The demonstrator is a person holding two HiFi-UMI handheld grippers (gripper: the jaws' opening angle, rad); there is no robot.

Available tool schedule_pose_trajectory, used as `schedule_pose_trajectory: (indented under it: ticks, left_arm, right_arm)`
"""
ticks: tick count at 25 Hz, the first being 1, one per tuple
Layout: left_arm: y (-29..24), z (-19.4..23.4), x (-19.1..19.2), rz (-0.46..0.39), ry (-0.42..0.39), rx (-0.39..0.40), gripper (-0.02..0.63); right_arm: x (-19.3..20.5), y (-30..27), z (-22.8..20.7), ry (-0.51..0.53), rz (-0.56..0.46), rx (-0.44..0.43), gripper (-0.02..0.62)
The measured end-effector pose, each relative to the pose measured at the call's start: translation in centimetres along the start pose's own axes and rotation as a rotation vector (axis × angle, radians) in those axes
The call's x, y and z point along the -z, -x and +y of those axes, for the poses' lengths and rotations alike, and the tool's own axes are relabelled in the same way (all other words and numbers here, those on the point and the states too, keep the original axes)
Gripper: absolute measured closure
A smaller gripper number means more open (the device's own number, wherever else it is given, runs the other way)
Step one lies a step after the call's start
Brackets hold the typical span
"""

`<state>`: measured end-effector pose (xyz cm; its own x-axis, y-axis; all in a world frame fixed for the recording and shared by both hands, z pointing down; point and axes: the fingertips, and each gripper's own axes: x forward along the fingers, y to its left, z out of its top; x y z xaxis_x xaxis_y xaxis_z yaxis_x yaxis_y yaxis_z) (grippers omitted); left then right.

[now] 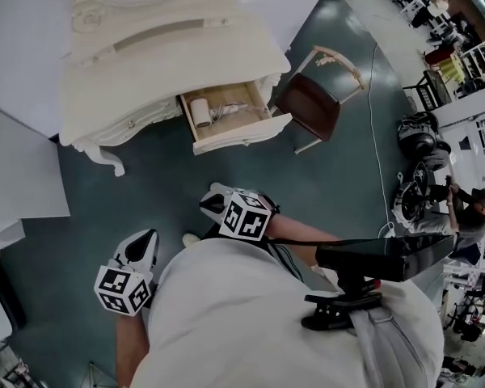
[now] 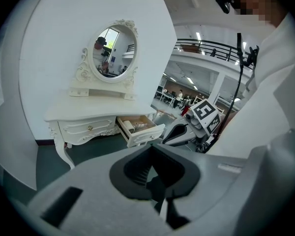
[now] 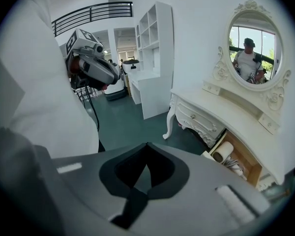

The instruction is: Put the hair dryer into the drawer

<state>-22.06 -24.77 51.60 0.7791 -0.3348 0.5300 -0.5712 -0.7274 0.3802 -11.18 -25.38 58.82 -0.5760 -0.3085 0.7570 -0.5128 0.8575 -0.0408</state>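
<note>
Hair dryer (image 1: 200, 111): white, barrel-shaped, lying inside the open drawer (image 1: 244, 132) at its left end, barrel roughly across the drawer's run. Pale cord (image 1: 226, 109) bunched just beside it, also inside. Handle not made out from any view.

Handling, as judged: probably light for its bulk, with a stiff, smooth plastic shell and a nose-heavy balance. Likely slippery across the round barrel, so better taken at the handle or at the neck where handle meets barrel, jaws square across the narrow part. Cord limp and liable to trail or catch on the drawer's rim; worth tucking in before any push on the front. Fair tolerance to a short drop, little to a pinch on the cord.

Drawer: pulled well out from the right side of a white carved dressing table (image 1: 145, 63), wooden inside, front panel white. Placing judged done; closing possibly left.

Oval mirror (image 2: 108, 52): upright on the table top, against the wall.

Chair (image 1: 311, 103): dark seat, pale frame, just right of the drawer on the teal floor (image 1: 153, 184).

Left gripper (image 1: 149, 236): held near the person's body, well apart from the table, tongs together, nothing between them.

Right gripper (image 1: 207, 203): likewise close to the body, tongs fully together and empty, pointing towards the table.
</note>
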Motion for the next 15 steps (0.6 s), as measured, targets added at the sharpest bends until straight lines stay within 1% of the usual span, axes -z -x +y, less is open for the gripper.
schedule_pose_trajectory:
  ticks: [5, 11, 15]
  left_arm:
    - [-2.5, 0.2, -2.4, 0.007, 0.005, -0.012, 0.611]
    - [-7.0, -0.2, -6.6, 0.011, -0.014, 0.002, 0.609]
    - [-9.6, -0.1, -8.9, 0.006, -0.017, -0.01, 0.611]
  right_arm:
    - [-0.1, 0.6, -2.7, 0.011, -0.011, -0.024, 0.597]
    - [0.8, 1.6, -7.7, 0.009, -0.016, -0.032, 0.597]
    - [1.8, 2.2, -10.9, 0.006, -0.016, -0.037, 0.597]
